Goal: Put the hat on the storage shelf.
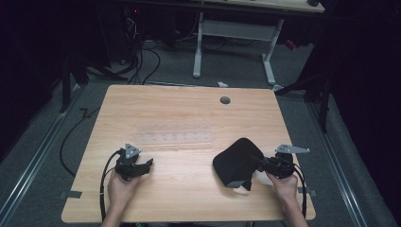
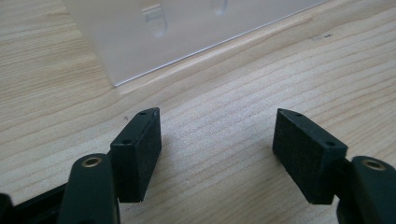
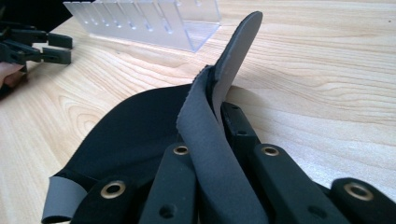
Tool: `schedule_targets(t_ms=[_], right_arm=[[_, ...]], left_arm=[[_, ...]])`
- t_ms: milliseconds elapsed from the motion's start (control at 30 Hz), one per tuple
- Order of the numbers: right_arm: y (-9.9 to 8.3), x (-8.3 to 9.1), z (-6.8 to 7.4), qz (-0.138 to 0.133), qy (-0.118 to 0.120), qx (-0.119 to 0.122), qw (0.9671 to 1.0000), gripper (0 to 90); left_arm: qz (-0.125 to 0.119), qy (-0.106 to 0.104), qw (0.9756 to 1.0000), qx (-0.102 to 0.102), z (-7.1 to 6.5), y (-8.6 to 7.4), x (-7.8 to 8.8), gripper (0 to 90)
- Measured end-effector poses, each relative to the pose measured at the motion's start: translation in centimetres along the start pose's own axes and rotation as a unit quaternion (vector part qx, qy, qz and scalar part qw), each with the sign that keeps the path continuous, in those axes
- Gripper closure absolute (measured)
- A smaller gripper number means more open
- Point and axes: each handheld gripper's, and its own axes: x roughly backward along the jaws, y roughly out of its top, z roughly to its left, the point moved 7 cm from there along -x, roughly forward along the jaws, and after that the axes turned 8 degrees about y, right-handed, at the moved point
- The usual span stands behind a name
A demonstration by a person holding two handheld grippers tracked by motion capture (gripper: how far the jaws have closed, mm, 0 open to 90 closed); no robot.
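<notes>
In the high view the black pouch (image 1: pixel 235 163) lies at five o'clock on the worktop (image 1: pixel 184 113), pinched by the right claw (image 1: pixel 261 163). In the left gripper view the left claw (image 2: pixel 217 154) gapes empty near the clear rack (image 2: pixel 154 32). In the right gripper view the jaws clamp the pouch's grey flap, so any lift should go slowly to keep the thin edge from slipping.

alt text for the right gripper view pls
The right gripper has its fingers shut on the edge of a black cloth with a grey underside, on a wooden table. A clear plastic rack lies behind.

Black grippers (image 1: pixel 147 164), brass rivets, seemingly black cables.
</notes>
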Motion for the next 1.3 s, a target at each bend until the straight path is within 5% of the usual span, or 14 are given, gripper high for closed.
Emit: schedule_targets(t_ms=[333, 900, 1300], right_arm=[[0.4, 0.8, 1.2, -0.015, 0.009, 0.013, 0.9998, 84.8], [1.2, 1.8, 2.2, -0.038, 0.011, -0.012, 0.9991, 84.8], [2.2, 1.9, 3.5, -0.049, 0.020, -0.008, 0.9986, 84.7]], left_arm=[[0.003, -0.004, 1.0000, -0.003, -0.1, -0.1, 0.0, 32.1], [0.008, -0.005, 0.9999, -0.005, -0.3, -0.3, 0.1, 25.8], [0.010, -0.012, 0.9999, -0.007, -0.4, -0.4, 0.4, 25.9]])
